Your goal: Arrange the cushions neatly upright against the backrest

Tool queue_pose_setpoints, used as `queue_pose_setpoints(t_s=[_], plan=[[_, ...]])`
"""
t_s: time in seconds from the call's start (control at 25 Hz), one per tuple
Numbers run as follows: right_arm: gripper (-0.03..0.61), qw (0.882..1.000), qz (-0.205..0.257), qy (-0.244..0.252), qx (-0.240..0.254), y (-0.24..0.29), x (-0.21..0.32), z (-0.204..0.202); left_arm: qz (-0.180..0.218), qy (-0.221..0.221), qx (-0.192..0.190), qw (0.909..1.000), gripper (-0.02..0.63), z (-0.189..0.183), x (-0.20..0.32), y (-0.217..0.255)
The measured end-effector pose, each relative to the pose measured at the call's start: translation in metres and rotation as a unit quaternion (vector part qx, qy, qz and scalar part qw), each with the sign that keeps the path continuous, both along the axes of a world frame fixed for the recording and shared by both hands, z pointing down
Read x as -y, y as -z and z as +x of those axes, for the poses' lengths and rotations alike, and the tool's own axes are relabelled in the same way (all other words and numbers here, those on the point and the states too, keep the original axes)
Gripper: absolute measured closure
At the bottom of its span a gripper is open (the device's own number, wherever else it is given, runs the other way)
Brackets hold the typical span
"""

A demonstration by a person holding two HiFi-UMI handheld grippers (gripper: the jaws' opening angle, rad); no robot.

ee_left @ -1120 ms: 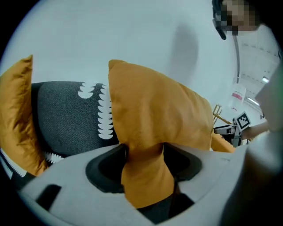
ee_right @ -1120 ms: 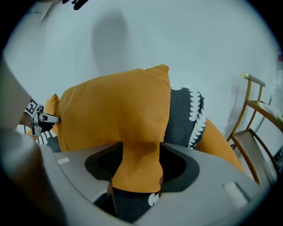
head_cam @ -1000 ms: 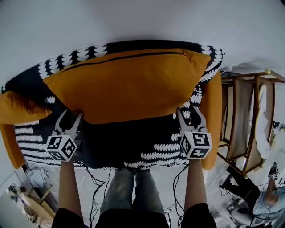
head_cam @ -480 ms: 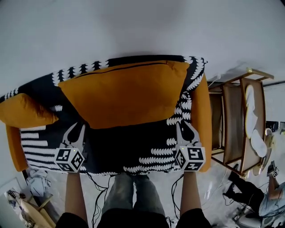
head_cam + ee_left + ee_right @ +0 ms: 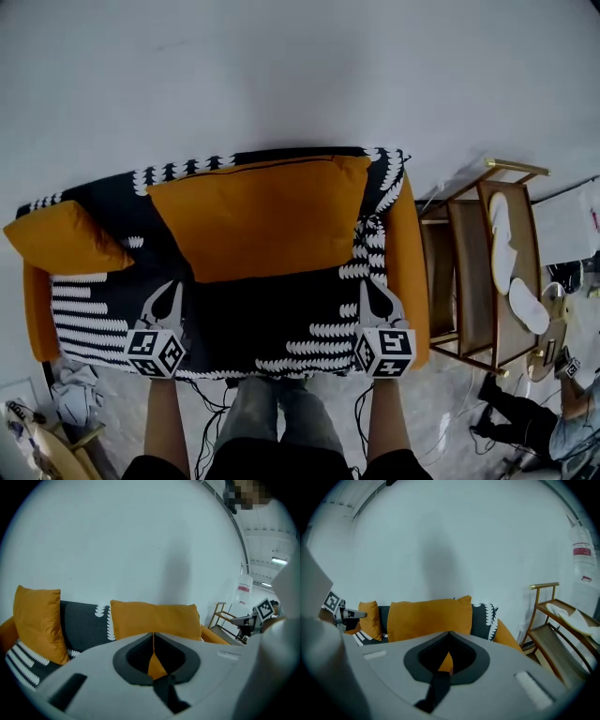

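While both sit over the sofa (image 5: 281, 323) seat at lower frame, the left claw (image 5: 174, 289) and right claw (image 5: 367, 283) are clenched empty, having just closed. The large cushion (image 5: 258, 217) stands upright at centre against the backrest, and the small cushion (image 5: 66, 242) stands at far left.

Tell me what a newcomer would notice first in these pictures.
A big orange cushion stands upright against the backrest of a black-and-white patterned sofa, with a smaller orange cushion at the sofa's left end. The left gripper and right gripper, jaws just closed on nothing, hang in front of the sofa.
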State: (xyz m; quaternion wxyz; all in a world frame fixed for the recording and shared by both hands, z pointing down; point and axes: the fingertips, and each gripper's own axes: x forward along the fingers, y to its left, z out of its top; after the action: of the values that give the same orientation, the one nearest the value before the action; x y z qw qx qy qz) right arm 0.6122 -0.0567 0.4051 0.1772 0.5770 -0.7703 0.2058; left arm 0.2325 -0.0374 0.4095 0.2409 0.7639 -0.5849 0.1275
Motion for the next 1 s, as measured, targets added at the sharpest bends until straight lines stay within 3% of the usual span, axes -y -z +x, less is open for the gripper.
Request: queue_pose_setpoints(t_s=[0.36,0.6,0.8,1.0], plan=[[0.565,0.999,0.036,-0.001,0.032,0.071,-0.045,0.002,0.031,0.015,-0.011,0.9993,0.617,0.018,-0.051,0.063],[0.565,0.998,0.056,0.019,0.036,0.115,-0.077,0.008,0.061,0.027,-0.011,0.9977,0.617,0.031,-0.088,0.113],[0.565,0.997,0.068,0.037,0.008,0.142,-0.101,0.015,0.078,0.026,-0.004,0.9966,0.617,0.044,-0.116,0.145],[0.565,0.996,0.069,0.045,0.022,0.164,-0.117,0.01,0.092,0.02,0.006,0.9955,0.617,0.05,-0.133,0.176]])
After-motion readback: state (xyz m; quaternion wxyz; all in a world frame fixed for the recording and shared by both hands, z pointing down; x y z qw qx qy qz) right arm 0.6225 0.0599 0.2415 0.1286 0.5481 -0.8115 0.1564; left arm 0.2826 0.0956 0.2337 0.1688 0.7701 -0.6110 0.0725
